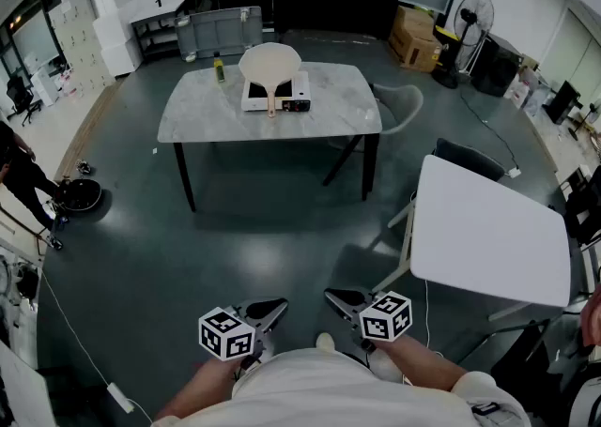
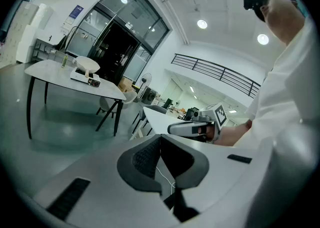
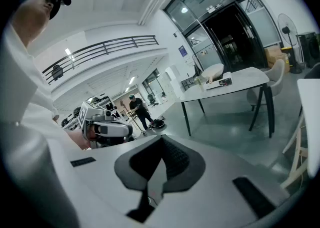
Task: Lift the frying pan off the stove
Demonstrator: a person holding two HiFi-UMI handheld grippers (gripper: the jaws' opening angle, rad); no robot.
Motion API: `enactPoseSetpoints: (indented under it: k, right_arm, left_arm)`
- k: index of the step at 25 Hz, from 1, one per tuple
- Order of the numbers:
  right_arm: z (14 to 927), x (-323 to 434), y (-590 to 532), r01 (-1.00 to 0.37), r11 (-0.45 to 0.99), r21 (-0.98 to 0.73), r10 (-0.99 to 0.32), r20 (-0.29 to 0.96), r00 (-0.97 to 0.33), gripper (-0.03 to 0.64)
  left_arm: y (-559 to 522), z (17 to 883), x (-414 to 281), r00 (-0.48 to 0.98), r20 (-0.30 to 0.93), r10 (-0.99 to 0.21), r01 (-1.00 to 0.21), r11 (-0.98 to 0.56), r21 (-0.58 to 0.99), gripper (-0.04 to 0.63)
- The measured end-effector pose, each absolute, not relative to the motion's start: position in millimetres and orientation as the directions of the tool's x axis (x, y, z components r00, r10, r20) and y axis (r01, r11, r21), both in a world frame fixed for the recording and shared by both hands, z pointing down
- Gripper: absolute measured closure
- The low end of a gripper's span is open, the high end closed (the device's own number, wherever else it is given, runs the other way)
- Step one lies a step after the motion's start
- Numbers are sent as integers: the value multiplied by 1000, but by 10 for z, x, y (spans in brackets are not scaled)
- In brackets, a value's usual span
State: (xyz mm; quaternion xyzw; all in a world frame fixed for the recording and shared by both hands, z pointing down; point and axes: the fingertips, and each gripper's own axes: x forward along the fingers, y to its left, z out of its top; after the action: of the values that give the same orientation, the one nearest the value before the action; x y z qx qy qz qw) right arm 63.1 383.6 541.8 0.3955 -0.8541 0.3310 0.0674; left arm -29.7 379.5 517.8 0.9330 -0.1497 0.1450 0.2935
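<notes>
A pale frying pan (image 1: pixel 270 64) sits on a white portable stove (image 1: pixel 275 94) on a grey marble table (image 1: pixel 188 120) across the room, handle pointing toward me. Both grippers are held close to my body, far from the table. My left gripper (image 1: pixel 280 305) and right gripper (image 1: pixel 331 297) are shut with nothing in them, tips pointing at each other. The left gripper view shows its shut jaws (image 2: pixel 160 138), the pan (image 2: pixel 86 62) and stove (image 2: pixel 85 77) in the distance. In the right gripper view the jaws (image 3: pixel 162 141) are shut, with the pan (image 3: pixel 212 70) far off.
A small yellow-capped bottle (image 1: pixel 219 67) stands left of the stove. A chair (image 1: pixel 404 106) is at the table's right end. A white table (image 1: pixel 488 228) stands near my right. A person (image 1: pixel 19 172) and a round black device (image 1: pixel 80 195) are at the left.
</notes>
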Motion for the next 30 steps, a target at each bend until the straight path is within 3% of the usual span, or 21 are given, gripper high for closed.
enactPoseSetpoints:
  k: [6,10,18,22,24,30]
  right_arm:
    - [5564,1553,3543,-734,455,-504,-644,383,-662,614]
    - [5657,1840,3267,-725,445,-526,-635,386,-670,614]
    - [5750,1838,2310,-699,421,-578,-620,379,-687,606]
    - [5638,1721,1636,-689,367,-625,-628,381,-679,518]
    - [5556,1664,1200,-692,368,-621,-625,386,-679,505]
    - [5420,1507,40,-682,321,-656,-642,379,-667,440]
  left_arm:
    - [3423,5059,711,920,326,-217,-357,-808,470,575]
    - [3250,5075,950,911,343,-229,-381,-787,485,575]
    - [2221,5210,838,913,310,-264,-397,-745,536,574]
    - [1510,5046,645,923,290,-251,-375,-755,539,572]
    - [1145,4967,519,927,278,-251,-367,-760,537,566]
    - [185,5055,205,934,277,-224,-349,-731,586,487]
